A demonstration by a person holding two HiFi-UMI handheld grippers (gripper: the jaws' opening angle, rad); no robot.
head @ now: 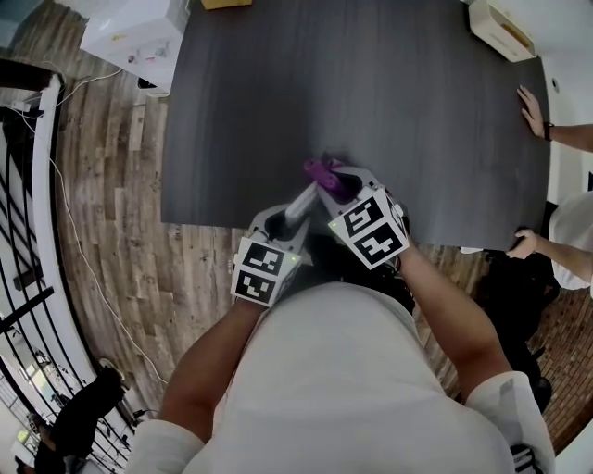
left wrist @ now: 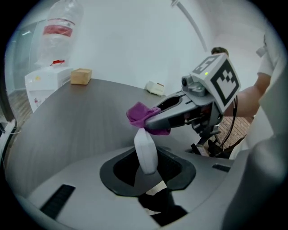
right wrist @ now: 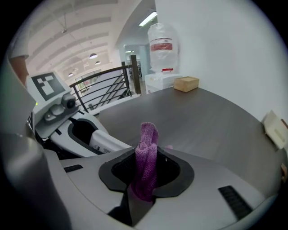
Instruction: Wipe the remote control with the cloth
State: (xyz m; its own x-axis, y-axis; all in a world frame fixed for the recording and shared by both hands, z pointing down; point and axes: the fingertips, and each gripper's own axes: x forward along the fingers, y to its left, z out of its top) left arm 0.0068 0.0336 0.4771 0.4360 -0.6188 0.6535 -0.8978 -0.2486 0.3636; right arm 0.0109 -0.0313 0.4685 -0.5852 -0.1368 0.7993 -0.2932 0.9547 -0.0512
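Over the table (head: 371, 111) edge, left claw (left wrist: 148, 170) grips the remote control (left wrist: 145, 146), right claw (right wrist: 144, 179) the cloth (right wrist: 147, 141).

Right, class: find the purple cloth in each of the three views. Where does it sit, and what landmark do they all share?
Head view: cloth at centre.
Left gripper view: cloth at centre, just above the remote.
Right gripper view: cloth low centre, standing upright.
Shared landmark: the box, at the top edge there, upper left and upper right in the gripper views.
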